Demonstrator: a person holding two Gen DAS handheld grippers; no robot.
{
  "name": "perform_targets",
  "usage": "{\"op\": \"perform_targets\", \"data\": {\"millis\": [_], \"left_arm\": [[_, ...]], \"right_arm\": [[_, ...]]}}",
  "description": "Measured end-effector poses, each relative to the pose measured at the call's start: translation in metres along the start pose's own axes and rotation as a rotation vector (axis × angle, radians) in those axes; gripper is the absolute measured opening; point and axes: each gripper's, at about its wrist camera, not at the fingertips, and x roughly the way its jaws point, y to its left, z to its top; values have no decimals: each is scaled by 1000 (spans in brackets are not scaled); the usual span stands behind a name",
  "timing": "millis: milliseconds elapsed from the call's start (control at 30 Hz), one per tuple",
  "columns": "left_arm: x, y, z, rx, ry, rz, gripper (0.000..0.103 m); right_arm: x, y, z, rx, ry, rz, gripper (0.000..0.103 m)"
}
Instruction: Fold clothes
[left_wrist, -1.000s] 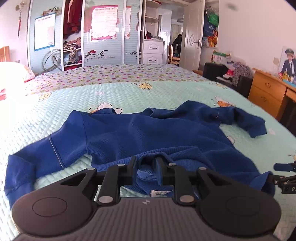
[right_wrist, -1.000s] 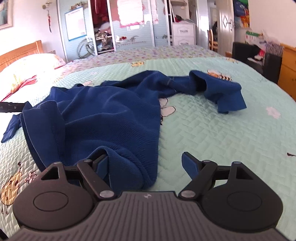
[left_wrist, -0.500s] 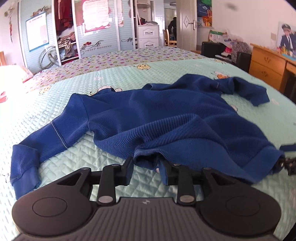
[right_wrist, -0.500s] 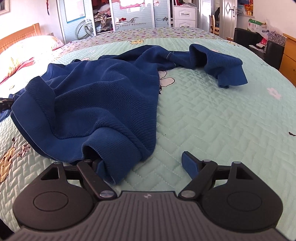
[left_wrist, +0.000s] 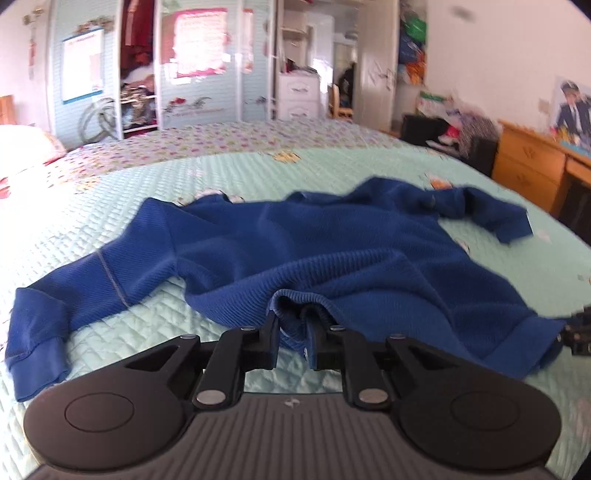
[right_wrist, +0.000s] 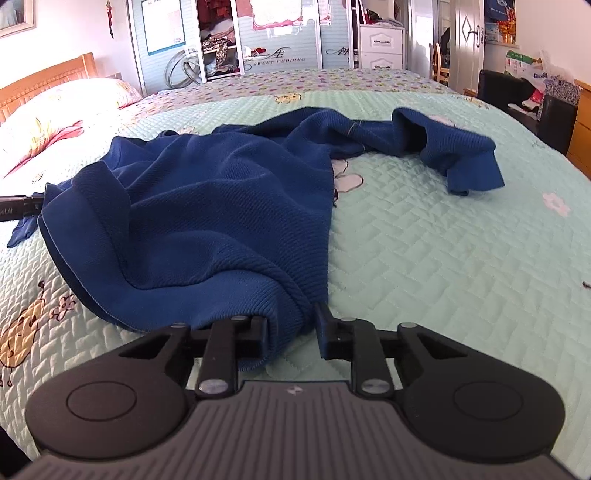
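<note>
A dark blue ribbed sweater (left_wrist: 332, 251) lies spread on the pale green quilted bed (left_wrist: 110, 206). My left gripper (left_wrist: 293, 332) is shut on the sweater's ribbed hem, which bunches between the fingers. In the right wrist view the same sweater (right_wrist: 221, 206) runs away from me, one sleeve (right_wrist: 454, 151) crumpled at the far right. My right gripper (right_wrist: 291, 328) is shut on the hem's other corner. The other sleeve (left_wrist: 48, 325) lies flat at the left. Each gripper's tip shows at the edge of the other's view.
A pillow (right_wrist: 62, 110) and wooden headboard (right_wrist: 48, 77) sit at the left. Beyond the bed stand a wardrobe (left_wrist: 177, 66) with open shelves and a white drawer unit (right_wrist: 380, 48). A wooden dresser (left_wrist: 535, 162) and black chair with clutter (right_wrist: 517, 92) stand on the right.
My right gripper has closed from wide open onto the hem corner. Both grippers have drawn the hem back toward the near edge, stretching the sweater flatter.
</note>
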Motion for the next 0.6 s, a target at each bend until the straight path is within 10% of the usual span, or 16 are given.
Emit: {"op": "perform_targets", "data": {"millis": [333, 600], "left_arm": [[-151, 23, 34, -105, -260, 45, 2], [-133, 40, -25, -154, 78, 77, 4]], "right_arm": [[-91, 7, 61, -122, -250, -26, 10], [-77, -3, 20, -58, -34, 42, 11]]}}
